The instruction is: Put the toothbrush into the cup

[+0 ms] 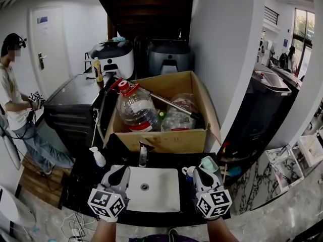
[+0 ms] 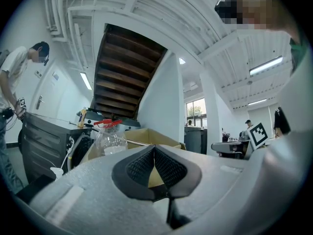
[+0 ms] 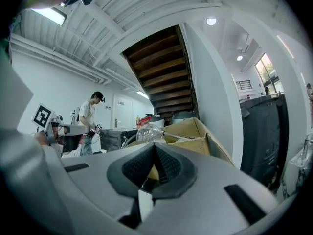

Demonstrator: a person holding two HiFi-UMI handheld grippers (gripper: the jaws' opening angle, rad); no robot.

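In the head view both grippers hover low over the front of a white sink basin. My left gripper is shut, pads touching, with nothing between them; it shows the same in the left gripper view. My right gripper is also shut and empty, as the right gripper view confirms. A pale green cup stands on the dark counter just behind the right gripper, partly hidden by it. A small blue-and-white object lies left of that gripper; I cannot tell whether it is the toothbrush.
A faucet rises behind the basin and a white pump bottle stands to its left. Behind is an open cardboard box holding a large plastic bottle. A black cabinet and a person are at left.
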